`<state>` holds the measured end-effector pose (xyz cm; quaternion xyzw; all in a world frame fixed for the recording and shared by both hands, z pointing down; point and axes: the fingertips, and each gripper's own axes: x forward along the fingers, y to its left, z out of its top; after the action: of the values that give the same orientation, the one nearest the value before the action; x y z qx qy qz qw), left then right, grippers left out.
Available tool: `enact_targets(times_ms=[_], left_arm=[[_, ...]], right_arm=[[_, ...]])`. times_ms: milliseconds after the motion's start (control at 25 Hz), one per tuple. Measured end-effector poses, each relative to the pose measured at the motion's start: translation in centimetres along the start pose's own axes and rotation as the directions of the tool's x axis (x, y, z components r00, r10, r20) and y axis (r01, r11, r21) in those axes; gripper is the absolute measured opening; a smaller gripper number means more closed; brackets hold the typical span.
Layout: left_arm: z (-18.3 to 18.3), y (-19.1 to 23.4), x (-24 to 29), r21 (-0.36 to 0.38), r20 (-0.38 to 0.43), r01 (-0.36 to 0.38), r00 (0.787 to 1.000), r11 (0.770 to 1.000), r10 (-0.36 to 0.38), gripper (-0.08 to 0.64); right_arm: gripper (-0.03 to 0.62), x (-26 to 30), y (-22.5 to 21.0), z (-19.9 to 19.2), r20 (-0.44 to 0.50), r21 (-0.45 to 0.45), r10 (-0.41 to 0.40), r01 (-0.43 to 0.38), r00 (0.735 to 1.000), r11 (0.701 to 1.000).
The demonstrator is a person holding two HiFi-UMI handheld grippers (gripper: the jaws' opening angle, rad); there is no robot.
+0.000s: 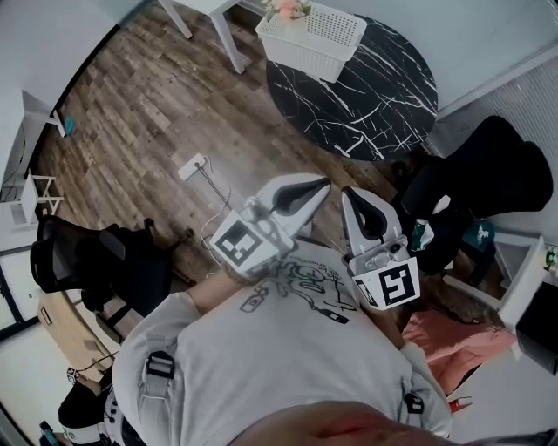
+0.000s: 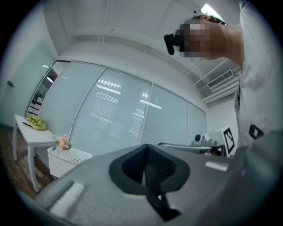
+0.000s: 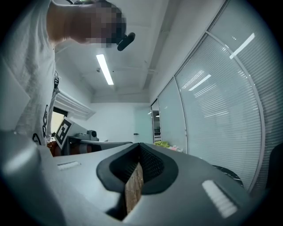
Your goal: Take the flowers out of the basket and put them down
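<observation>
The two grippers are held close in front of the person's chest, just beside each other and well apart from the basket. The left gripper (image 1: 305, 193) is seen with its jaws brought fully together, and nothing is gripped between them; in the left gripper view only the closed black pads are shown. The right gripper (image 1: 362, 213) is also closed completely and is empty; in the right gripper view only a thin brown slit is left between its pads, and no object is found there. Both grippers are pointed forward, away from the body.

The flowers (image 1: 289, 9) are pink and are kept inside the white basket (image 1: 318, 48), at one end of it. The basket is set on the round black marble table (image 1: 384, 104), at the side far from the person. A white side table (image 2: 31, 132) is placed just beside the basket, and a yellow-green cloth (image 2: 37, 123) is laid on it. The floor (image 1: 131, 104) is made of wood planks, and a white power strip (image 1: 192, 165) with its cable is seen lying on it, between the person and the round table. A black office chair (image 1: 87, 261) is seen at the person's left side
</observation>
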<state>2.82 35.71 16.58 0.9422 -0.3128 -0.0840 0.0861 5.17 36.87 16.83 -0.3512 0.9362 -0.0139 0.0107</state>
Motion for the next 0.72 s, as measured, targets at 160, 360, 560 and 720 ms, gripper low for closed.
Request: enact_targets(times_ms=[160,360,560,720], left_arm=[[-0.6,-0.3,0.5,0.003,-0.007,-0.01,1.0,1.0,0.01,0.002],[-0.7,-0.4,0.7,0.009,-0.006,-0.022,1.0,1.0,0.022,0.002],[-0.8,1.1,0.6,0.016,-0.013,-0.034,0.999,0.999,0.034,0.002],[-1.1,3.2,1.2,0.014,-0.016,-0.04,0.999,0.999,0.04,0.002]], right_arm=[[0.006,-0.6,-0.6,-0.3,0.0,0.0,0.004,-0.004,1.0,1.0],[0.006,-0.4,-1.0,-0.7,0.005,0.012,0.016,-0.016,1.0,1.0],[0.006,0.7,-1.3,-1.1,0.009,0.015,0.024,-0.024,1.0,1.0],[0.006,2.4,-2.5,-1.7,0.009,0.017,0.019,-0.02,1.0,1.0]])
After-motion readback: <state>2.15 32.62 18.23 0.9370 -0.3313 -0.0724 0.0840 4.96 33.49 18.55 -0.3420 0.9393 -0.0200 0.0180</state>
